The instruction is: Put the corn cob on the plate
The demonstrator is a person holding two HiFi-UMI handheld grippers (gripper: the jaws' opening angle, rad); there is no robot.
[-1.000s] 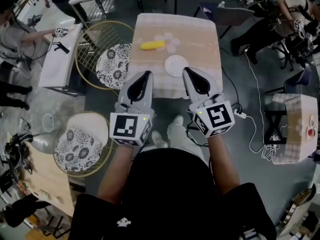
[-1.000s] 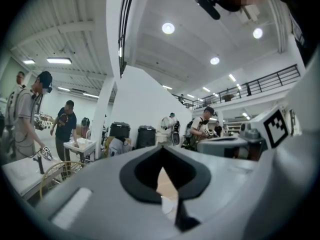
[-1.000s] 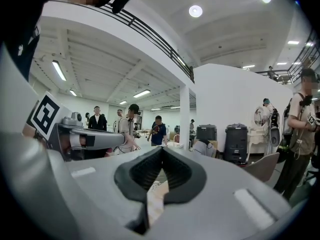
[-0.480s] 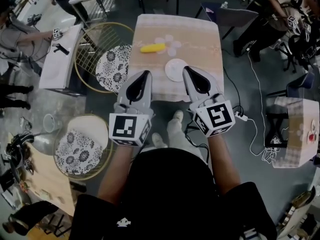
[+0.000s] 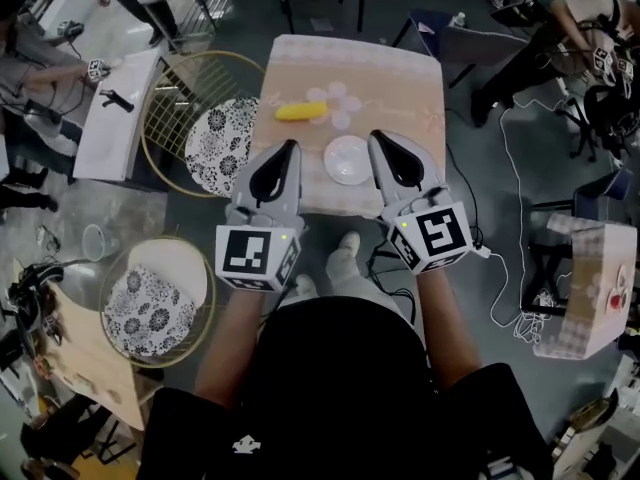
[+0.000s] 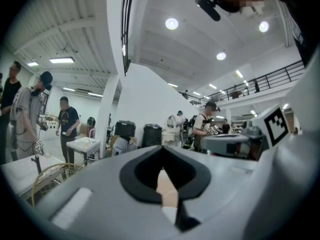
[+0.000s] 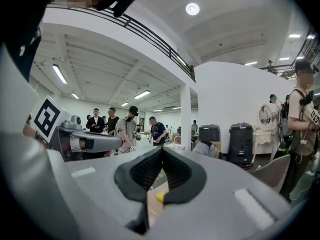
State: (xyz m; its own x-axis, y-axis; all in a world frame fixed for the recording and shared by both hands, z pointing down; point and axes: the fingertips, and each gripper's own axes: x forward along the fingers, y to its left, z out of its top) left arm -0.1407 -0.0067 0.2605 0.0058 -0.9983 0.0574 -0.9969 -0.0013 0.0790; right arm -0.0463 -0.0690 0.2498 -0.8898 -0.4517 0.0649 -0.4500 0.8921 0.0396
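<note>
A yellow corn cob (image 5: 302, 112) lies on the beige cloth of a small table (image 5: 400, 78), left of a flower print. The white plate (image 5: 349, 159) sits nearer me on the same table, toward its front edge. My left gripper (image 5: 291, 146) and right gripper (image 5: 377, 138) are held level side by side over that edge, one on each side of the plate. Both are shut with nothing in them. In the right gripper view a bit of the yellow corn cob (image 7: 160, 197) shows below the closed tips (image 7: 161, 151). The left gripper view shows its jaws (image 6: 162, 151) closed over the beige tabletop.
Two wire-frame chairs with floral cushions stand at the left, one beside the table (image 5: 222, 136), one nearer me (image 5: 150, 303). A white bench (image 5: 112, 118) lies further left. Cables (image 5: 505, 268) trail on the floor at the right, near another small table (image 5: 585, 268). People stand around the room.
Both grippers have moved forward together toward the table, still shut. The table, corn cob and plate now sit lower in the head view, closer to the gripper tips.
</note>
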